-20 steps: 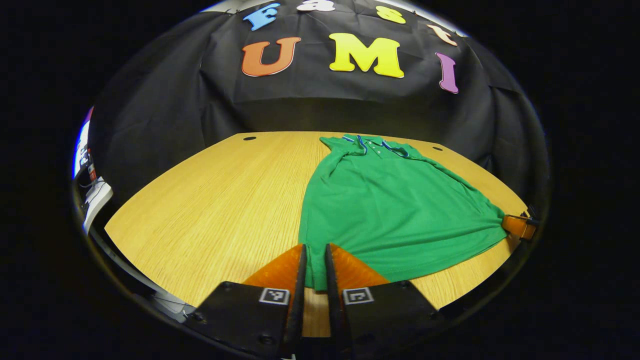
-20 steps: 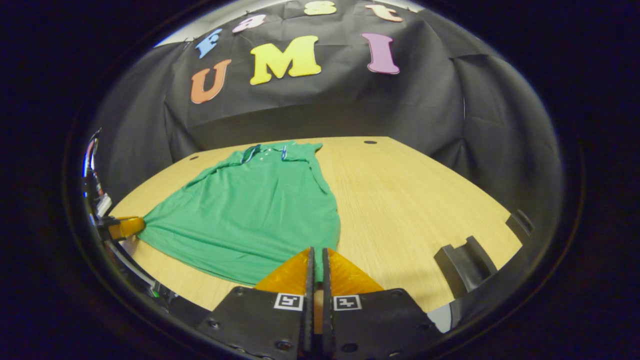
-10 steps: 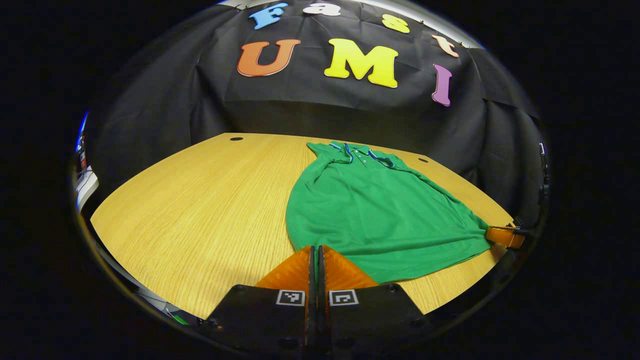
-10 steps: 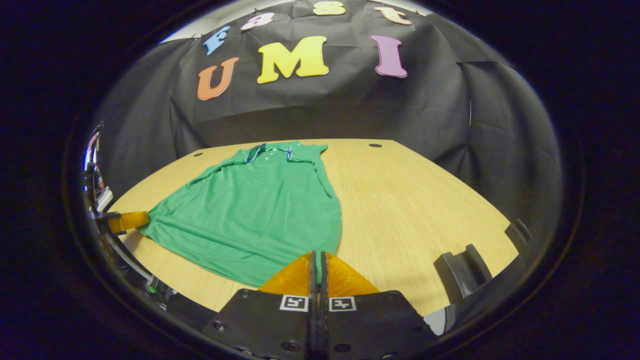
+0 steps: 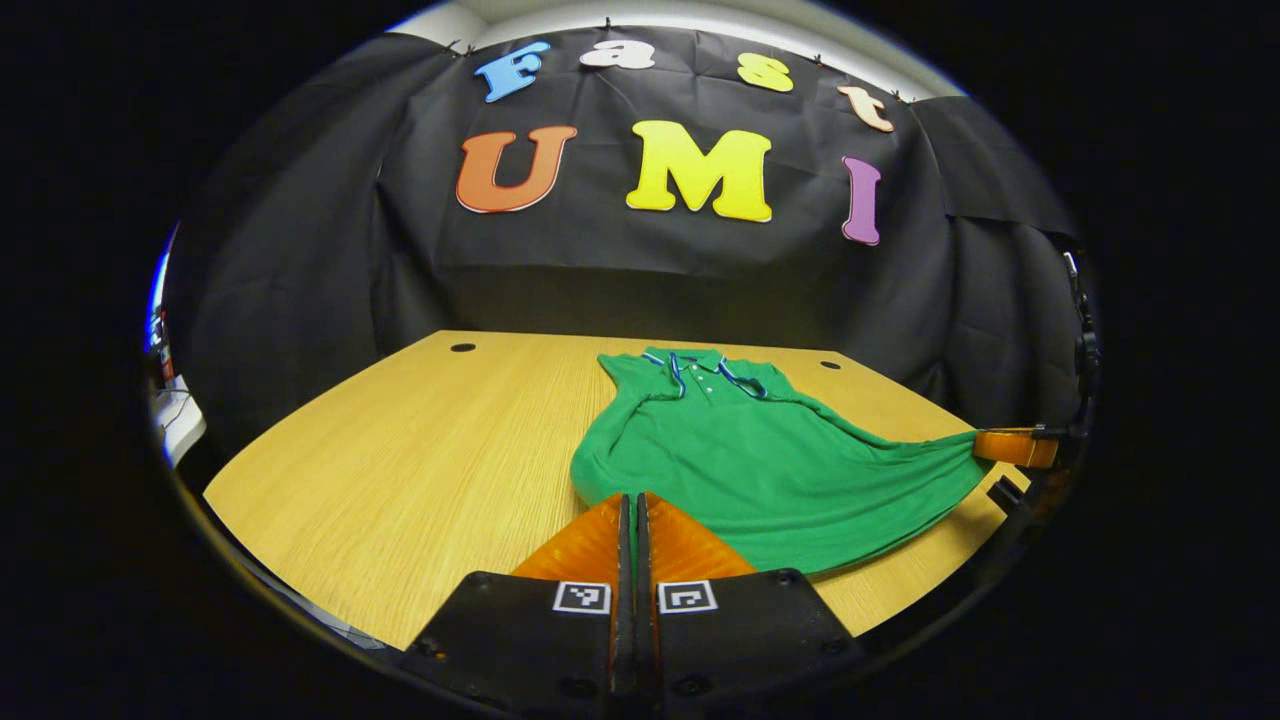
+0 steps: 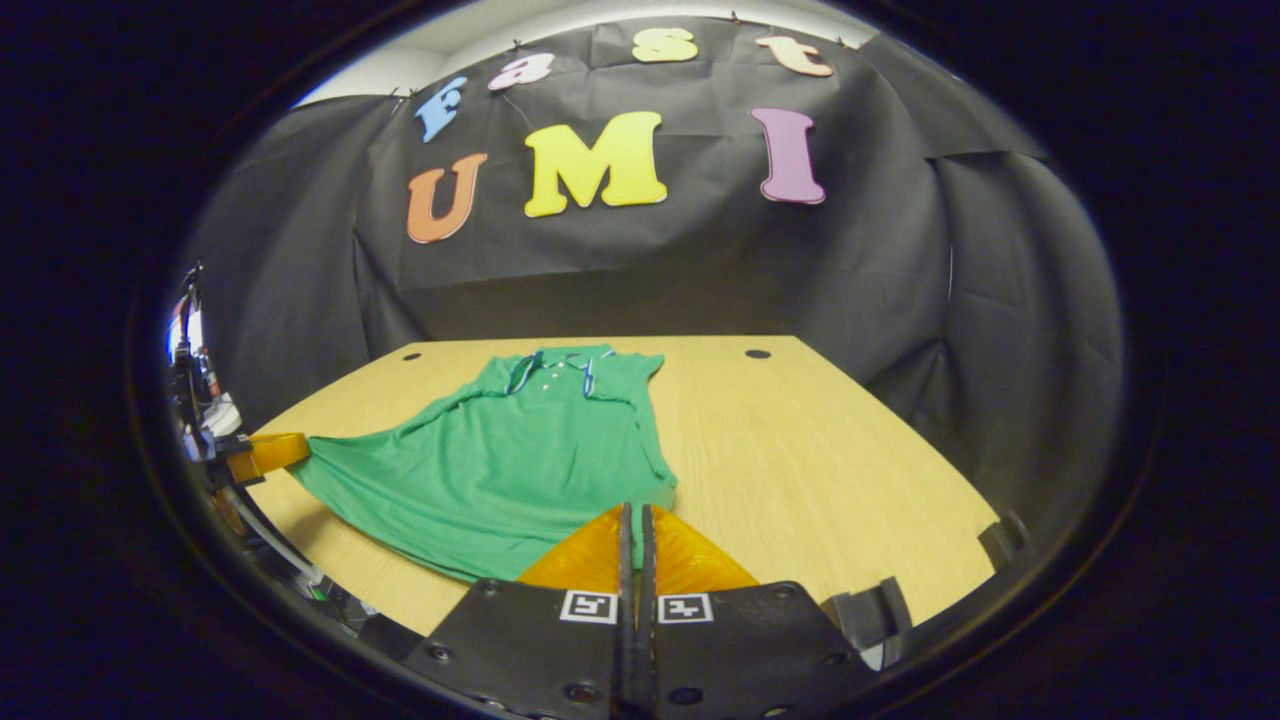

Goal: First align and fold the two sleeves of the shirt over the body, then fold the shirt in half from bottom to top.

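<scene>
A green polo shirt (image 5: 760, 465) lies on the wooden table (image 5: 420, 460), collar (image 5: 705, 368) at the far end and sleeves folded in over the body. My left gripper (image 5: 630, 515) is shut on the shirt's bottom left corner, held a little above the table. In the right gripper view the same shirt (image 6: 510, 460) spreads to the left, and my right gripper (image 6: 635, 525) is shut on its bottom right corner. Each view shows the other gripper at the hem's far corner: the right gripper (image 5: 1015, 447) and the left gripper (image 6: 265, 452). The hem hangs stretched between them.
The black cloth wall (image 5: 640, 270) closes the table's far side. Two cable holes (image 5: 463, 347) (image 5: 829, 365) sit near the far edge. A dark holder (image 6: 870, 605) stands at the front right of the table. Bare wood (image 6: 830, 470) lies to the shirt's right.
Both grippers have risen with the hem corners and moved toward the collar. The left jaws closed fully on the cloth. The shirt's lower part now lifts off the table.
</scene>
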Motion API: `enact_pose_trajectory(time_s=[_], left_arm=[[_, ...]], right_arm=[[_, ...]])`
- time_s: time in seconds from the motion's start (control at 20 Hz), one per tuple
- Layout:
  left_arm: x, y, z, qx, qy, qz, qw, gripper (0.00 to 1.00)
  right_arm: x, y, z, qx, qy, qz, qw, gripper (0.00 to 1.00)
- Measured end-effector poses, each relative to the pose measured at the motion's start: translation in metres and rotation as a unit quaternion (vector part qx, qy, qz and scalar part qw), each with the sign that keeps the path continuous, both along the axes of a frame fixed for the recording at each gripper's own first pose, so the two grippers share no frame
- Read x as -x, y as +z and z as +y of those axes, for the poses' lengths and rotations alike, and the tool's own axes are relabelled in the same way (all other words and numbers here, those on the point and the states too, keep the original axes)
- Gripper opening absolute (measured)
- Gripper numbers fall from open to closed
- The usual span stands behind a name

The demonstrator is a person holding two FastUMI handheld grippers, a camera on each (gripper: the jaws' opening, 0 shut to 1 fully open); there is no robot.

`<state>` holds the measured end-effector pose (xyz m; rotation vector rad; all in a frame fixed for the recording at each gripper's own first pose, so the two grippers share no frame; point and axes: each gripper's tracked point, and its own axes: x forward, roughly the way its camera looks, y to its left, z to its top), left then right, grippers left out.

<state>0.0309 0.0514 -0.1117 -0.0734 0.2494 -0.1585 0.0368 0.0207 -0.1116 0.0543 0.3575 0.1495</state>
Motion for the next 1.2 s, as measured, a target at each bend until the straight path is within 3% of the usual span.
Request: enact_pose_trajectory(time_s=[0.3, 0.55, 0.75, 1.2], left_arm=[[-0.042, 0.048, 0.007, 0.009, 0.008, -0.041, 0.999, 0.03], [-0.100, 0.086, 0.009, 0.015, 0.012, -0.075, 0.997, 0.03], [-0.167, 0.107, 0.007, -0.014, 0.015, -0.097, 0.995, 0.04], [-0.317, 0.125, -0.007, -0.021, -0.001, -0.110, 0.994, 0.04]], right_arm=[[-0.043, 0.047, 0.007, -0.013, 0.003, -0.035, 0.999, 0.00], [-0.101, 0.083, 0.024, -0.005, 0.008, -0.067, 0.998, 0.00], [-0.168, 0.107, 0.041, 0.000, 0.011, -0.085, 0.996, 0.00], [-0.341, 0.128, 0.060, 0.040, 0.000, -0.107, 0.993, 0.00]])
